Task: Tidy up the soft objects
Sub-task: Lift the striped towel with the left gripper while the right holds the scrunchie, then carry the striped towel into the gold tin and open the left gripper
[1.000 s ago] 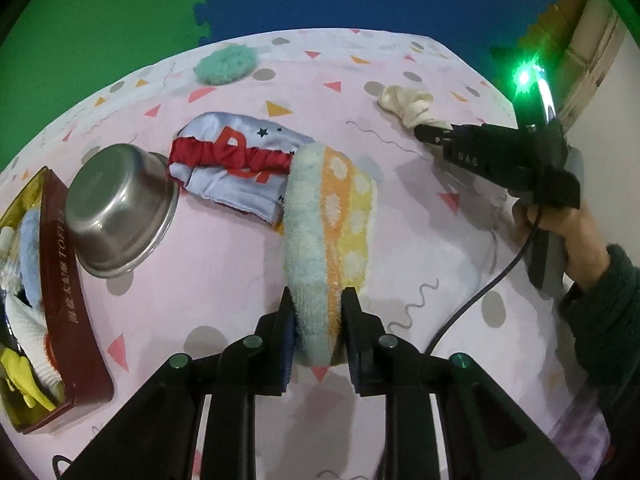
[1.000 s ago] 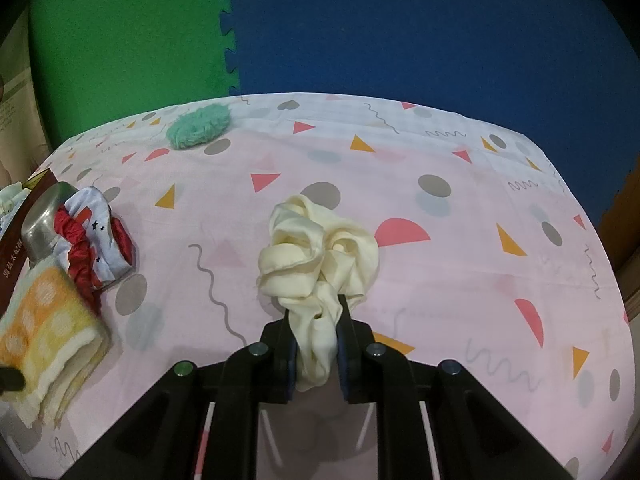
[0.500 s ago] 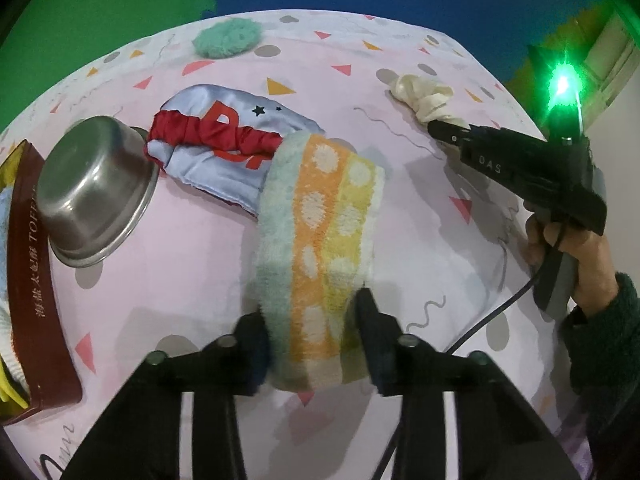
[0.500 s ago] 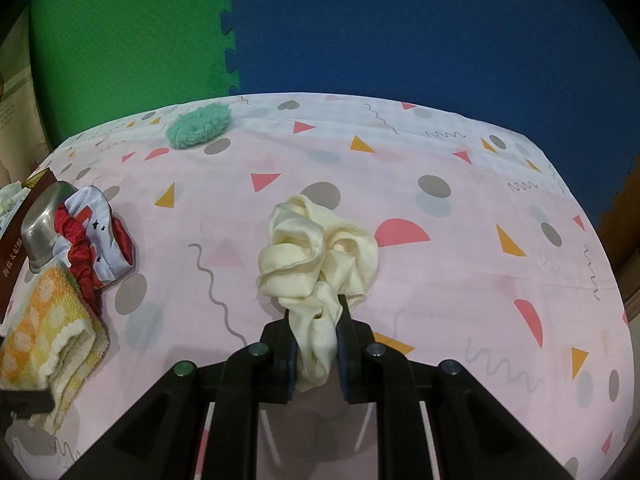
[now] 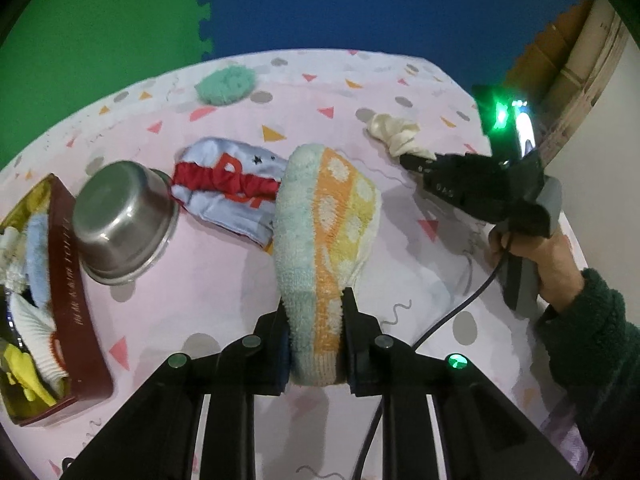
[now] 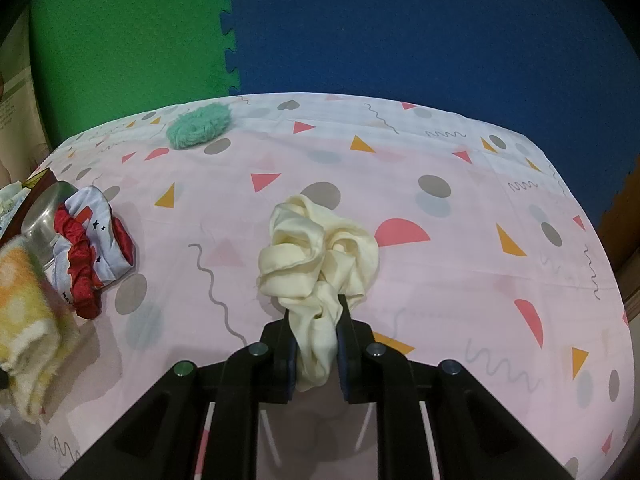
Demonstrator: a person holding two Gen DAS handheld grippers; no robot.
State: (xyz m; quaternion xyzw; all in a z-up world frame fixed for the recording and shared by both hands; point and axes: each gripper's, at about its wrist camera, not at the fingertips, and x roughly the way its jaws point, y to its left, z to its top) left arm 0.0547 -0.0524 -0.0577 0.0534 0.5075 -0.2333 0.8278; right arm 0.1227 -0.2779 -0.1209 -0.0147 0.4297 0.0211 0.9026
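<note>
Let go a bit, then squeezed again: left gripper (image 5: 314, 336) now clenched on the striped towel (image 5: 324, 232), lifted off the table (image 5: 224, 280). Ready for the red box (image 5: 68, 292). Right gripper (image 6: 316, 344) keeps pinching the cream scrunchie (image 6: 316, 248).

Wall I face: green foam mats (image 6: 120, 40) left, blue foam mats (image 6: 420, 28) right.
Surface: pink patterned cloth (image 6: 460, 264) covers it.

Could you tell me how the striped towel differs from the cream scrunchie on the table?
The striped towel is thick fuzzy terry in mint, orange and yellow with white dots; the cream scrunchie is one plain colour, smooth and shiny. The towel is a folded slab, while the scrunchie is a ruffled, bunched ring. The left tongs clamp the towel; the right tongs clamp the scrunchie. Both are soft and gripped at one end.
</note>
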